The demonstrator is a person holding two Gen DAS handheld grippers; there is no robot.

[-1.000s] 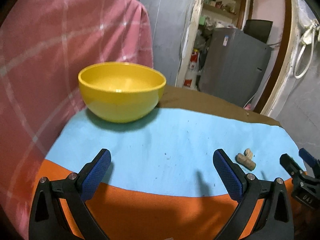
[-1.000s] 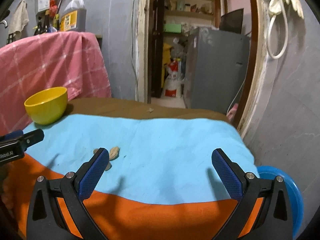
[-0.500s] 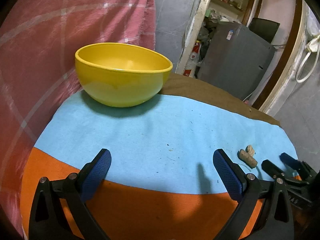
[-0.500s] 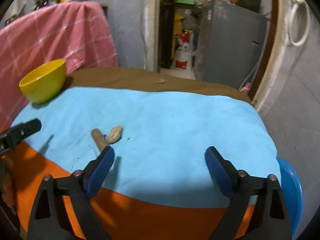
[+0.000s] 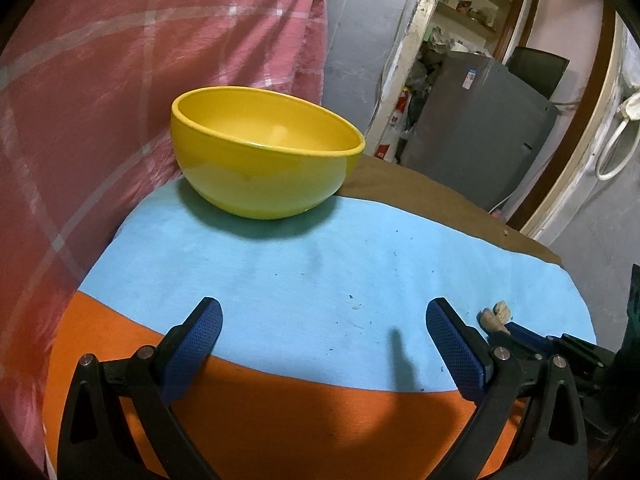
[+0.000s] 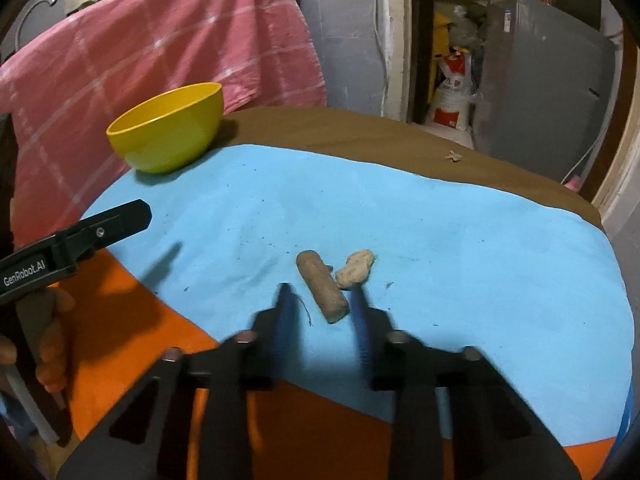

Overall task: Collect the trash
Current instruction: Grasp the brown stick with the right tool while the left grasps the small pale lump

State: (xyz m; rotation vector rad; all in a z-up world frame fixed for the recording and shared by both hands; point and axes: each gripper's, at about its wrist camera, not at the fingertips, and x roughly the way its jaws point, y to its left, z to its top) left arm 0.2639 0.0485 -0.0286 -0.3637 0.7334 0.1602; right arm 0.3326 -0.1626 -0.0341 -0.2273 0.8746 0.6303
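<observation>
Bowl (image 5: 264, 160) stands empty; my left gripper (image 5: 320, 344) gapes wide short of it, right gripper (image 6: 320, 304), jaws just closing, straddles the unpinched brown cylinder (image 6: 322, 286), farther off.

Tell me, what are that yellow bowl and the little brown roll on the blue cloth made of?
The yellow bowl looks like glossy plastic or glazed ceramic; its smooth wall shows soft highlights, so I can't tell which. The brown roll has a dull, grainy surface and flat ends, like cork or rolled paper. The pale scrap beside it seems crumpled and fibrous.
</observation>
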